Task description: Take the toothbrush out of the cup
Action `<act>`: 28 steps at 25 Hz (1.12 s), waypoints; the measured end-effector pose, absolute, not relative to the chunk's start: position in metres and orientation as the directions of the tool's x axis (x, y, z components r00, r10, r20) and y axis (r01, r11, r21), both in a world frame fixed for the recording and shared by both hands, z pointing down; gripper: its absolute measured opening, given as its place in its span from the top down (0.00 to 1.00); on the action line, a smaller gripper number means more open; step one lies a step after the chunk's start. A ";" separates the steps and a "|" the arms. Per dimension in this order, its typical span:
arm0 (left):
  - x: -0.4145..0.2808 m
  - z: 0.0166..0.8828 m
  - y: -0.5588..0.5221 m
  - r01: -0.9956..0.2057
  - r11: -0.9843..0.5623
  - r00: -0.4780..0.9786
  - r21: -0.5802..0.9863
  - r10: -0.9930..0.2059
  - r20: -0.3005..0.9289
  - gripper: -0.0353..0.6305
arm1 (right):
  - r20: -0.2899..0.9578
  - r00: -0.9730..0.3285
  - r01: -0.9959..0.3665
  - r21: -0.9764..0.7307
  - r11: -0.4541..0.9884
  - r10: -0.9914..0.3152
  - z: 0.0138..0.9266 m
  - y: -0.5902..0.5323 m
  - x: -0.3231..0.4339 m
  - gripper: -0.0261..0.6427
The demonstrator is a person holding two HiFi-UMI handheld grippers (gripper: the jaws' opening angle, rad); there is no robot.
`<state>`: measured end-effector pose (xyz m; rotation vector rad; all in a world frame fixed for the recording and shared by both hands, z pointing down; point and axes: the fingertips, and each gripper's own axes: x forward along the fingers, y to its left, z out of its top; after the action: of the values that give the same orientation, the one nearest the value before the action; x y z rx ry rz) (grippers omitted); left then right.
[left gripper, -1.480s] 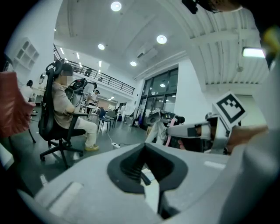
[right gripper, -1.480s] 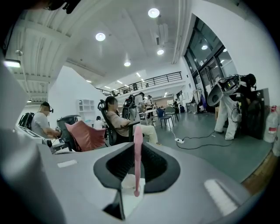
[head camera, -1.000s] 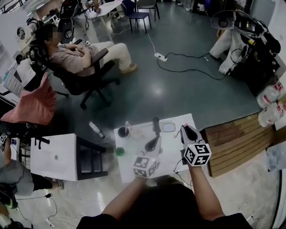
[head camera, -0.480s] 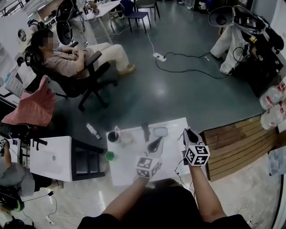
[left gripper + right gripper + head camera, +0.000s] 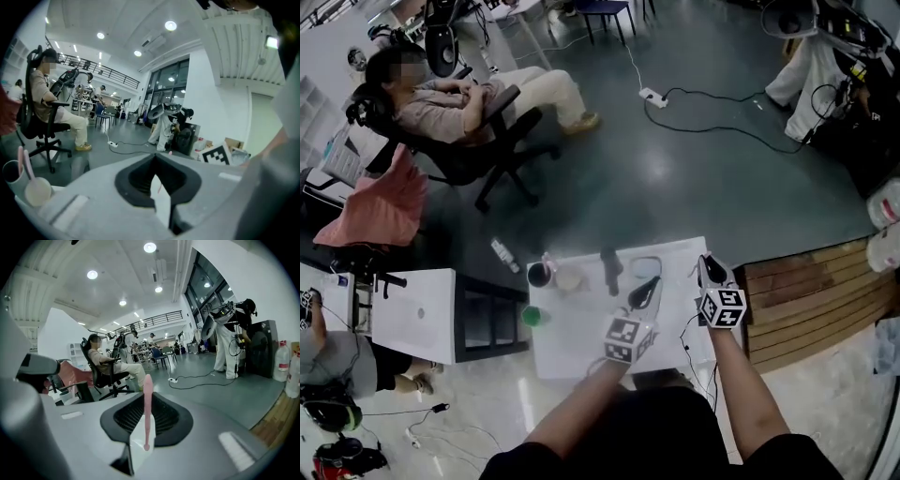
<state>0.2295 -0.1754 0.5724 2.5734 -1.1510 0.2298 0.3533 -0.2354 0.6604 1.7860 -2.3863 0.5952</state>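
Note:
A dark cup (image 5: 540,275) stands at the far left of the small white table (image 5: 581,328), with a pink toothbrush (image 5: 548,262) leaning in it. The left gripper view shows the cup (image 5: 11,172) low at the left with pink handles (image 5: 21,159) sticking out. My right gripper (image 5: 710,270) hovers over the table's right edge, shut on a pink toothbrush (image 5: 147,401) that stands upright between its jaws (image 5: 144,427). My left gripper (image 5: 645,292) hangs above the table's middle, well right of the cup, shut with nothing seen in it (image 5: 157,185).
A beige round dish (image 5: 569,278) sits beside the cup, then a black object (image 5: 608,267) and a clear oval tray (image 5: 645,267). A green thing (image 5: 532,316) lies at the table's left edge. Wooden pallet (image 5: 806,300) at right, white cabinet (image 5: 412,314) at left, seated person (image 5: 459,108) beyond.
The head view has swung, so the table sits lower and further right in the picture. Both grippers keep their places over the table, the right one still holding the pink toothbrush.

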 end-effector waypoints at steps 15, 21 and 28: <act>0.216 0.598 -0.169 -0.769 -0.594 0.638 0.235 -0.699 0.322 0.94 | 0.212 -0.364 -0.926 -0.191 0.327 -0.907 0.685 -0.261 0.344 0.89; 0.225 0.603 -0.168 -0.757 -0.605 0.653 0.247 -0.685 0.324 0.94 | 0.206 -0.365 -0.927 -0.171 0.334 -0.908 0.686 -0.239 0.348 0.89; 0.240 0.603 -0.162 -0.731 -0.633 0.681 0.253 -0.661 0.316 0.94 | 0.228 -0.329 -0.937 -0.198 0.287 -0.917 0.698 -0.208 0.362 0.88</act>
<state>0.2405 -0.1621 0.6032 2.5350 -1.0928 0.2733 0.3622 -0.2078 0.6976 1.7774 -2.4635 0.4561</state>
